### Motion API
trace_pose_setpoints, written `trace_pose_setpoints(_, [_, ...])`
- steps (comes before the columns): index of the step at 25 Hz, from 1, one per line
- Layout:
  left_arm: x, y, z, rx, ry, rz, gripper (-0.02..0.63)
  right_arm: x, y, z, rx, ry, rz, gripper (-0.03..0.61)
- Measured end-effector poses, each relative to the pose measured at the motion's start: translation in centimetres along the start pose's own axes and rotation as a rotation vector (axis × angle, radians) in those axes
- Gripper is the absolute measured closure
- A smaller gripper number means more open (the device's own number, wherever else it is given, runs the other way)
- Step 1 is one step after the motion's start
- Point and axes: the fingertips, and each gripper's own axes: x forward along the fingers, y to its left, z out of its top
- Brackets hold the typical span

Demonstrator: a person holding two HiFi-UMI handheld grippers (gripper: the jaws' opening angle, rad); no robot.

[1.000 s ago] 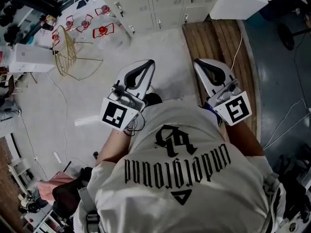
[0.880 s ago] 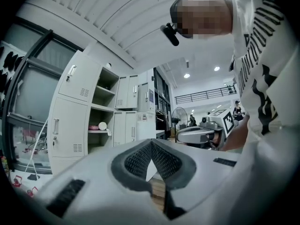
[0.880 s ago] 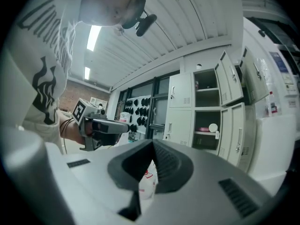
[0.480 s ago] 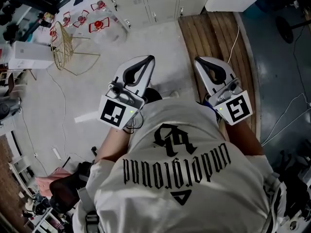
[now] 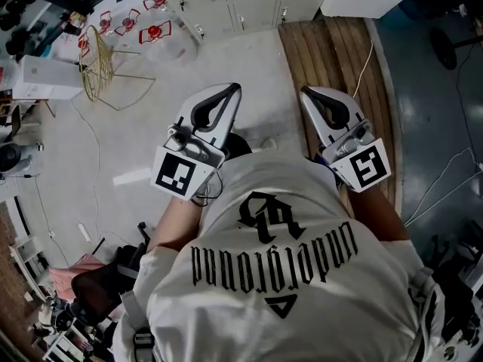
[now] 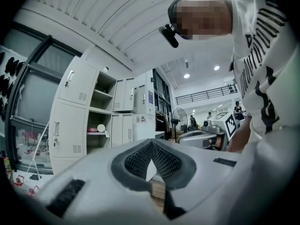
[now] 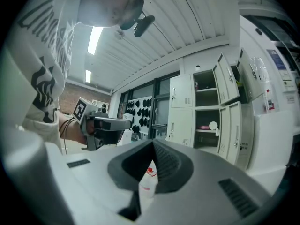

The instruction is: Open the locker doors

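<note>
Head view: I stand on a pale concrete floor (image 5: 143, 138) with my left claw (image 5: 234, 87) and right claw (image 5: 306, 93) held out before my chest. Both are clenched tip to tip, with nothing between them. The bank of pale lockers (image 5: 249, 6) lines the wall ahead, well apart from both claws. A wooden platform (image 5: 339, 59) runs along the floor on my right, and a gold wire chair (image 5: 98, 66) stands off to my left. In the right gripper view, one locker column (image 7: 206, 111) has two doors swung open and its shelves showing, under a ribbed white ceiling (image 7: 197, 27) lit by strip lamps (image 7: 95, 39).
</note>
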Motion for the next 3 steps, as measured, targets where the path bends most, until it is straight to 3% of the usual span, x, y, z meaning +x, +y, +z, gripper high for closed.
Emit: trace_pose_setpoints(3, [-0.1, 0.01, -0.03, -0.002, -0.002, 0.005, 0.607, 0.01, 0.15, -0.08, 0.001, 0.0, 0.005, 0.574])
